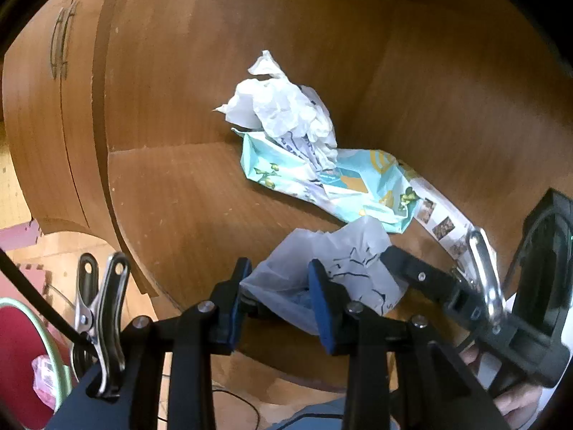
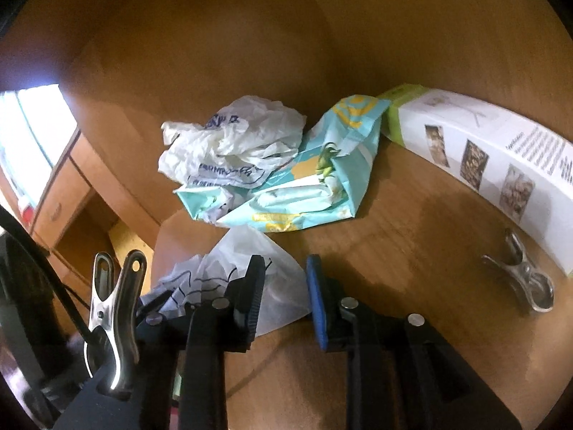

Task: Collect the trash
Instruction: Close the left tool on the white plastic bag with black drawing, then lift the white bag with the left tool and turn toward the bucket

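Note:
A thin white plastic bag with dark line drawings [image 1: 322, 268] lies at the near edge of a wooden shelf [image 1: 172, 186]. My left gripper [image 1: 281, 279] is open, its blue pads either side of the bag's near end. My right gripper [image 2: 286, 279] is open over the same bag [image 2: 243, 261], and shows at right in the left wrist view [image 1: 422, 276]. Behind lie a crumpled white plastic bag [image 1: 286, 107] [image 2: 229, 139] and a teal and yellow wrapper [image 1: 336, 182] [image 2: 304, 186].
A white and green printed box [image 2: 494, 157] lies at the right. A loose metal clip [image 2: 523, 276] rests on the shelf [image 2: 412, 222] near it. Wooden cabinet walls close in behind and left. A red bin with a green rim [image 1: 21, 351] stands low left.

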`<state>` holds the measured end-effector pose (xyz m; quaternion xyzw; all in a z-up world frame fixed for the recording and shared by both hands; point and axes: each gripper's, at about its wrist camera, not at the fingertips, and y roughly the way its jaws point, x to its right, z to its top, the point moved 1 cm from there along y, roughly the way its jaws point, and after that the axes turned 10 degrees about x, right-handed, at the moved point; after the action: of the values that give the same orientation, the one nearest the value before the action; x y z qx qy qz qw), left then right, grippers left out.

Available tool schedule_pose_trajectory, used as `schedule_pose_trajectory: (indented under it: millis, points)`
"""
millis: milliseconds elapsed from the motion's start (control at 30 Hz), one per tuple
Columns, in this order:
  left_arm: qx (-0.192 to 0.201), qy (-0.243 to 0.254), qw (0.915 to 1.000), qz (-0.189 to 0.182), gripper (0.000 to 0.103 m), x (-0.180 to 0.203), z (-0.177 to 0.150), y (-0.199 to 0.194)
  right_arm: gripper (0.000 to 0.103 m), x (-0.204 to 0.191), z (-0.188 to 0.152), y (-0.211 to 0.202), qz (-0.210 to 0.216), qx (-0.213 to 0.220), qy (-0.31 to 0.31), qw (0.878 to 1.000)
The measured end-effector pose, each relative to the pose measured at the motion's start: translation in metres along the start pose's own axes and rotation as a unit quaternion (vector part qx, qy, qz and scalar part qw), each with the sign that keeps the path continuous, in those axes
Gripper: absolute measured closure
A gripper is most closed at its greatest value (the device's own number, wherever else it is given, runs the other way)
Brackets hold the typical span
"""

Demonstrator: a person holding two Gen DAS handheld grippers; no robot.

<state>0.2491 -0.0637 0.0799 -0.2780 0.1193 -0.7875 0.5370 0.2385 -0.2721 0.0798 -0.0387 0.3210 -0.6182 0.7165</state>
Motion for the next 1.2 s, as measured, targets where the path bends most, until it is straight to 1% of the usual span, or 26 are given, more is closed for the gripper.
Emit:
schedule_pose_trajectory:
  millis: [100,167,200,233,300,367,433,467,500,533,567,633,800,867,967,1200]
  points:
    - [-0.001,-0.002,1.0000,0.001,0.069,0.000,0.000,-0.001,0.076,0.002,0.002,-0.002,0.005,-0.006,0.007,1.000]
    - [0.001,0.005,1.0000,0.005,0.069,0.001,-0.001,-0.002,0.064,0.006,0.004,-0.004,0.013,-0.003,0.018,1.000]
    - [0.001,0.008,0.9999,0.007,0.069,0.002,-0.001,-0.003,0.052,0.007,0.004,-0.005,0.013,-0.001,0.020,1.000]
    - [0.003,0.010,0.9999,0.008,0.069,0.003,-0.002,-0.003,0.048,0.007,0.004,-0.007,0.016,0.001,0.017,1.000]
    - [0.004,0.009,0.9999,0.010,0.069,0.003,-0.002,-0.004,0.047,0.002,0.003,-0.006,0.018,-0.003,-0.005,1.000]
    - [0.006,0.004,0.9999,0.011,0.069,0.003,-0.003,-0.005,0.047,-0.009,-0.001,-0.005,0.002,-0.003,-0.050,0.999]
    - [0.007,-0.001,0.9999,0.013,0.069,0.003,-0.003,-0.006,0.047,-0.021,-0.006,-0.003,-0.021,-0.003,-0.099,0.995]
    - [0.007,-0.003,0.9999,0.012,0.069,0.002,-0.003,-0.006,0.047,-0.025,-0.008,-0.002,-0.029,-0.002,-0.114,0.993]
    - [0.008,-0.007,0.9998,0.014,0.069,0.001,-0.004,-0.007,0.063,-0.029,-0.010,-0.001,-0.025,-0.005,-0.124,0.992]
    - [0.008,-0.011,0.9998,0.016,0.069,0.000,-0.004,-0.008,0.069,-0.032,-0.011,0.000,-0.023,-0.007,-0.125,0.992]
    - [0.009,-0.013,0.9997,0.017,0.071,-0.001,-0.004,-0.009,0.070,-0.033,-0.012,0.000,-0.026,-0.006,-0.126,0.992]
    - [0.008,-0.023,0.9996,0.014,0.074,-0.004,-0.004,-0.011,0.079,-0.033,-0.012,0.000,-0.021,-0.007,-0.120,0.993]
    - [0.017,-0.021,0.9994,0.022,0.078,-0.009,-0.003,-0.024,0.088,-0.027,-0.008,0.001,0.015,-0.017,-0.056,0.998]
    - [0.022,-0.019,0.9992,0.028,0.080,-0.012,-0.002,-0.030,0.091,-0.029,-0.008,0.001,0.023,-0.017,-0.044,0.999]
    - [0.024,-0.025,0.9987,0.037,0.081,-0.019,-0.002,-0.039,0.092,-0.037,-0.009,0.001,0.036,-0.017,-0.035,0.999]
    - [0.035,-0.062,0.9959,0.056,0.085,-0.050,0.002,-0.065,0.095,-0.068,-0.015,0.004,0.074,-0.020,-0.036,0.996]
